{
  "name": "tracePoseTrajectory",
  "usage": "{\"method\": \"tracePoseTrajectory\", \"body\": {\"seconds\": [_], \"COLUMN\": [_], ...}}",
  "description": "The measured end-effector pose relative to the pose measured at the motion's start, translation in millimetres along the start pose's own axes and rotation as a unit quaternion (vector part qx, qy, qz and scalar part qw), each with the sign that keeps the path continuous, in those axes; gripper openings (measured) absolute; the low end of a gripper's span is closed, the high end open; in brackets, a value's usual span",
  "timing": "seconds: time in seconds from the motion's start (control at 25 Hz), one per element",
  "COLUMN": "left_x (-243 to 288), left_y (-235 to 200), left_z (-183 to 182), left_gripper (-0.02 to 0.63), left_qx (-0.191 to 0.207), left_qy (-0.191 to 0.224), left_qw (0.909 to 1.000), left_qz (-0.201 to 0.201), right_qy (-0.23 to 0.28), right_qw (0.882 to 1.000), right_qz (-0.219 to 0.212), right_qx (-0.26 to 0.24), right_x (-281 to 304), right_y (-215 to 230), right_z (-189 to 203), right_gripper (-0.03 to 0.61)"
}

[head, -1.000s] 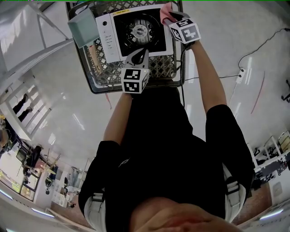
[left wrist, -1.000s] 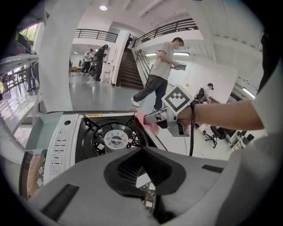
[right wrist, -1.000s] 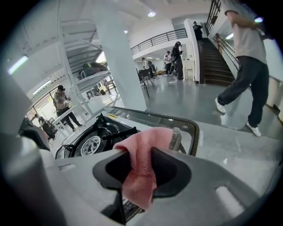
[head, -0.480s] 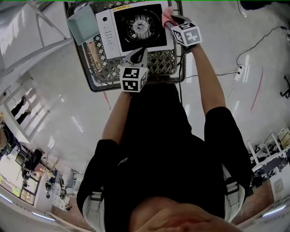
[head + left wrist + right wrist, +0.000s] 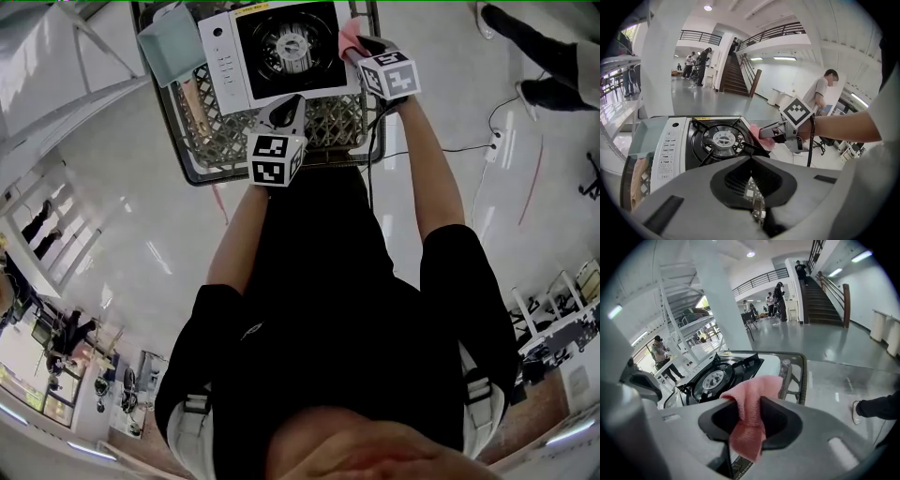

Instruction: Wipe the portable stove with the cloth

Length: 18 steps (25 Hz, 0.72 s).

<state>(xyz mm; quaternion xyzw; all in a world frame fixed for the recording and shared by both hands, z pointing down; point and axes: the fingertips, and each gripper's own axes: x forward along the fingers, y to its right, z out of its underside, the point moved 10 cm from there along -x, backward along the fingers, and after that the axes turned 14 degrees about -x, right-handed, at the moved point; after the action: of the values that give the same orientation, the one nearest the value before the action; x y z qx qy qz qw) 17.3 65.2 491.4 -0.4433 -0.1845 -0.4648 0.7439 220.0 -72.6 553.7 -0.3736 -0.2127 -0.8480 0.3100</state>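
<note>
The portable stove (image 5: 225, 56), white with a black burner, lies in a wire shopping cart (image 5: 202, 178) at the top of the head view. My right gripper (image 5: 356, 44) is at the stove's right edge, shut on a pink cloth (image 5: 348, 31) that touches that edge. In the right gripper view the cloth (image 5: 749, 420) hangs pinched between the jaws, with the burner (image 5: 715, 378) just beyond. My left gripper (image 5: 289, 105) hovers over the stove's near edge, jaws together and holding nothing. The left gripper view shows the stove (image 5: 670, 145) and the cloth (image 5: 761, 138).
A pale teal box (image 5: 167, 52) and a wooden piece (image 5: 187, 98) lie in the cart left of the stove. A cable (image 5: 511, 117) runs over the glossy floor at the right. A person's legs (image 5: 539, 56) stand at the top right.
The cart and stove sit a little higher in the head view. My right gripper with the cloth has slid slightly nearer along the stove's right edge. A person's legs have come into view.
</note>
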Motion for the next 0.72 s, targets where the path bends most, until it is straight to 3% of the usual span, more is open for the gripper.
{"method": "tracePoseTrajectory", "body": {"seconds": [0.72], "left_x": [-12], "left_y": [6], "left_z": [15], "left_gripper": [0.000], "left_qx": [0.017], "left_qy": [-0.007], "left_qw": [0.9997], "left_qz": [0.017], "right_qy": [0.000], "right_qw": [1.000], "right_qz": [0.011], "right_qx": [0.019], "right_x": [-20], "right_y": [-30], "right_z": [30], "right_gripper": [0.118]}}
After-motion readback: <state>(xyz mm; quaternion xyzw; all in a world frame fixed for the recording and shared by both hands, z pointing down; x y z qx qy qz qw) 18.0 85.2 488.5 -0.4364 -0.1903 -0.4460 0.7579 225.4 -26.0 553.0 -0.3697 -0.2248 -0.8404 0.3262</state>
